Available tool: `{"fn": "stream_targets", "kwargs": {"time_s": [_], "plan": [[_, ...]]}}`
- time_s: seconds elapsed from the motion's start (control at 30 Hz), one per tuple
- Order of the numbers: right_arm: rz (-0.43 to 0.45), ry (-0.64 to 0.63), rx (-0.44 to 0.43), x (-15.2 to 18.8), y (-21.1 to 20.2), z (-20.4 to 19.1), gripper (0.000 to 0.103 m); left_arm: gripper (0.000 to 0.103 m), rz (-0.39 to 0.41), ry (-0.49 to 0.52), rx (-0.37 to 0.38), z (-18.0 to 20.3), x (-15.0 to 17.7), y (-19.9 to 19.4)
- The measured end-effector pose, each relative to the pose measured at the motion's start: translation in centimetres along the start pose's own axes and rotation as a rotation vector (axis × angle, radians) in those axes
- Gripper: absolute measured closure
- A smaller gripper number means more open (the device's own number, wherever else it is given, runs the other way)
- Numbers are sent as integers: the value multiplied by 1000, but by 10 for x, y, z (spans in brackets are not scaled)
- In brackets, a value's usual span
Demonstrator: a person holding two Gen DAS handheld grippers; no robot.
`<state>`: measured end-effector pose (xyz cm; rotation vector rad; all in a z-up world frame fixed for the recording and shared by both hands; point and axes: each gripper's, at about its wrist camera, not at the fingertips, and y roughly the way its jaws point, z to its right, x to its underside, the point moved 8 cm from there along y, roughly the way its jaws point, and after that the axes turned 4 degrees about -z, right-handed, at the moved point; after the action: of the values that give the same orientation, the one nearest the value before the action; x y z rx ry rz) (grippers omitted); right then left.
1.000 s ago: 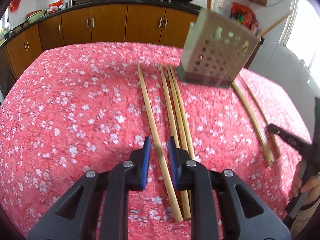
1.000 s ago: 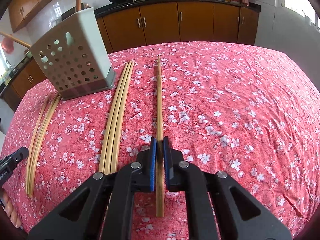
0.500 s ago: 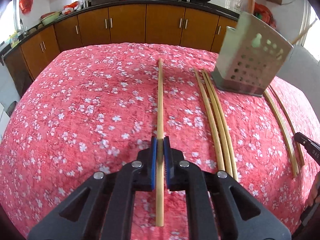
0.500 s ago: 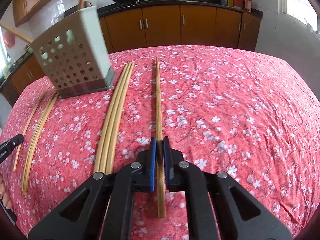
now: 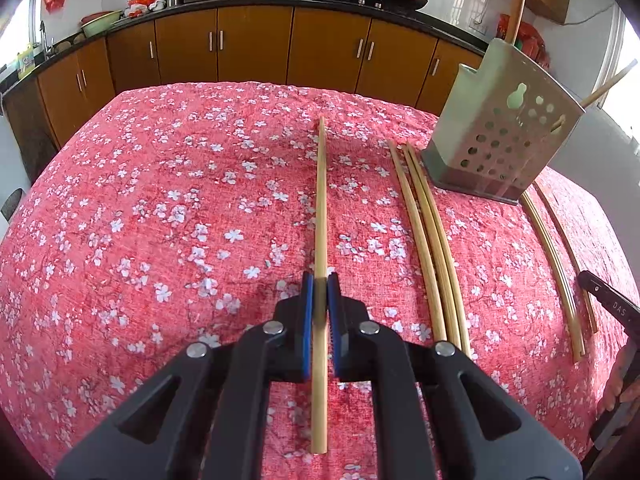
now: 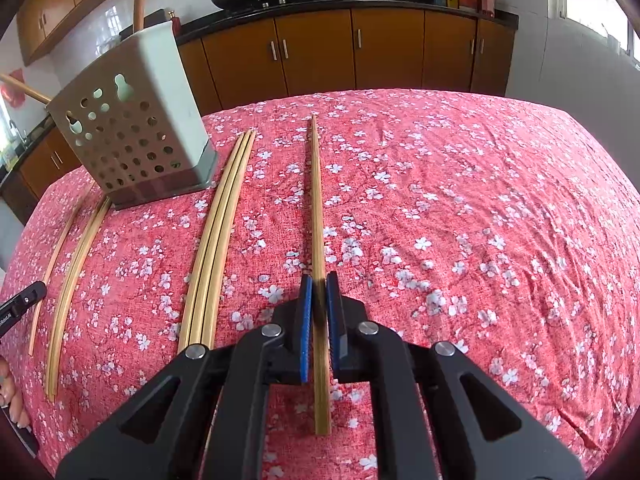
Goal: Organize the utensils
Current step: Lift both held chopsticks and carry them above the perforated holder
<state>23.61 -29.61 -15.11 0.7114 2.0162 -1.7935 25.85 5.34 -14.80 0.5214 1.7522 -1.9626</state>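
Left gripper (image 5: 319,280): I see its blue pads clenched on 1 chopstick (image 5: 321,208), gripped low on the shaft with the near end sticking out toward my camera.
Left chopstick axis: long axis runs straight away from my left wrist view, far tip pointing at the cabinets (image 5: 256,44); the shaft sits over the red floral cloth (image 5: 160,208), but I cannot tell whether it is lifted off it.
Right gripper (image 6: 319,280): I see it clamped on a second chopstick (image 6: 316,200), pads pressed on both sides.
Right chopstick axis: long axis runs directly away from my right wrist view, far tip toward the counter, near end hanging out below the pads.
Loose group of 3 (image 6: 218,232): lying on the cloth side by side and touching, roughly parallel to the held chopstick, between it and the holder.
Outer loose chopsticks (image 6: 74,264): on the cloth on the far side of the holder, running the same general way; exact count unclear to me.
Holder (image 6: 132,136): perforated box standing upright on the cloth, with handles rising from its top.
Hand (image 5: 620,376): part of it shows at the right edge of my left wrist view.
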Motion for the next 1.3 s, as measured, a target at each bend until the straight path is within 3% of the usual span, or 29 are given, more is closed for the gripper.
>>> {"fn": "stream_targets", "kwargs": {"time_s": [0.77,1.0,1.3], "plan": [[-1,5,-2,0,2,2,94,93,0,14,-20,2,-1,1],[-2,3,-1,11,-6,1,94,93,-1,24,-34,3,14,-9],[-1,-6,-1,11,-7,3,95,95,-4,95,-102,10,21,-14]]}}
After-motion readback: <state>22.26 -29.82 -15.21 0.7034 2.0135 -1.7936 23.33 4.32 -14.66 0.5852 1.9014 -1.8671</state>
